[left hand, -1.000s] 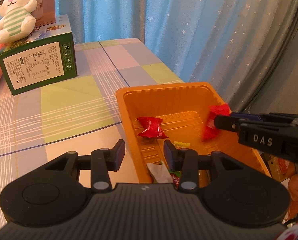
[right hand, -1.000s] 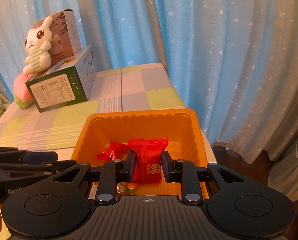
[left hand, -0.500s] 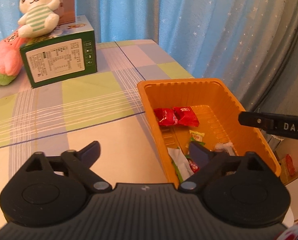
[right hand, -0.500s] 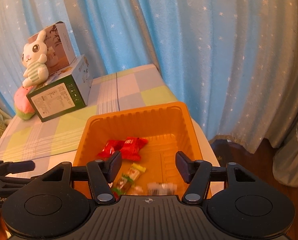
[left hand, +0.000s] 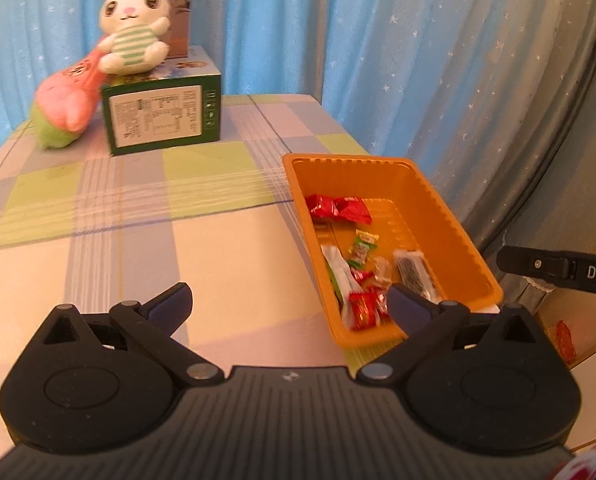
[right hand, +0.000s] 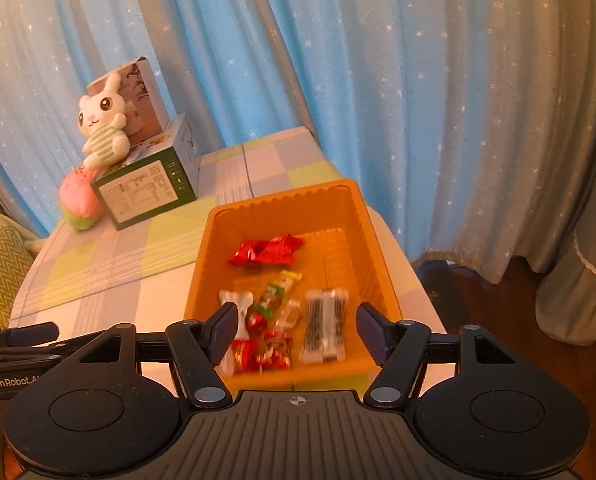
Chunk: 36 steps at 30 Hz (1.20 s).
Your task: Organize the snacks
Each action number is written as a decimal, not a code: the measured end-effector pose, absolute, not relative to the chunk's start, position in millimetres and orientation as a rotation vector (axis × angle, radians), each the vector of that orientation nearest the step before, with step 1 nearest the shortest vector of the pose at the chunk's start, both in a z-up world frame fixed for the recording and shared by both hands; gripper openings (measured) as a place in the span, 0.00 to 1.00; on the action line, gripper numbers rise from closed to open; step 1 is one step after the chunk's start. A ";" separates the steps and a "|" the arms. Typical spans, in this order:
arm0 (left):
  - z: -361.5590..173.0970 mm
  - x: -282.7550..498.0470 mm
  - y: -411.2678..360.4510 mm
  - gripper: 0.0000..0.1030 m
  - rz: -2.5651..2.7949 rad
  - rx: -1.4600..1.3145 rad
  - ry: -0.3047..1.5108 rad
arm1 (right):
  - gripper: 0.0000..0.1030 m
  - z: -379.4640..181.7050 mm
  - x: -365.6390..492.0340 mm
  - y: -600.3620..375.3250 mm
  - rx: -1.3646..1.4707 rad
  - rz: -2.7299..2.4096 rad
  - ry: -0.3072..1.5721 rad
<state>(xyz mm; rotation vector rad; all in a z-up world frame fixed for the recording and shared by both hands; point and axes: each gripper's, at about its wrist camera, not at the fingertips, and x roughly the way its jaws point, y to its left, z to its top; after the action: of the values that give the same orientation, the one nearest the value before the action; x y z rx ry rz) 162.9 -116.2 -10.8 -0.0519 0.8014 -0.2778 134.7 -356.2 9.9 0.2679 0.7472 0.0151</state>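
Both hands are free. The right hand-held gripper (right hand: 296,330) hangs wide open and empty just over the near end of the orange tray (right hand: 372,240), with the snacks (right hand: 276,304) lying inside, beyond its fingertips. The left hand-held gripper (left hand: 288,306), spread wide and empty too, hovers above the checked tabletop (left hand: 138,216), the tray to its right.

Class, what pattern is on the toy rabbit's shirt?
Green and white stripes on the toy rabbit; clearest in the left wrist view.
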 end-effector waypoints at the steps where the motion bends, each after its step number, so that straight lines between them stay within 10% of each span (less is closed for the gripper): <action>1: -7.0 153.8 -114.6 1.00 -0.267 -0.056 0.801 | 0.69 13.2 127.2 -354.6 0.263 0.013 0.750; 36: 67.3 -10.2 -84.4 1.00 -0.184 -0.085 0.700 | 0.82 85.8 -37.9 -297.8 0.157 0.047 0.665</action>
<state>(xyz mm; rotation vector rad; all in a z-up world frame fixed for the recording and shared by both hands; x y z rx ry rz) -10.2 -84.4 67.3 -0.0850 0.7004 -0.1841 -37.9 -297.8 85.8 0.1574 0.6650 0.0466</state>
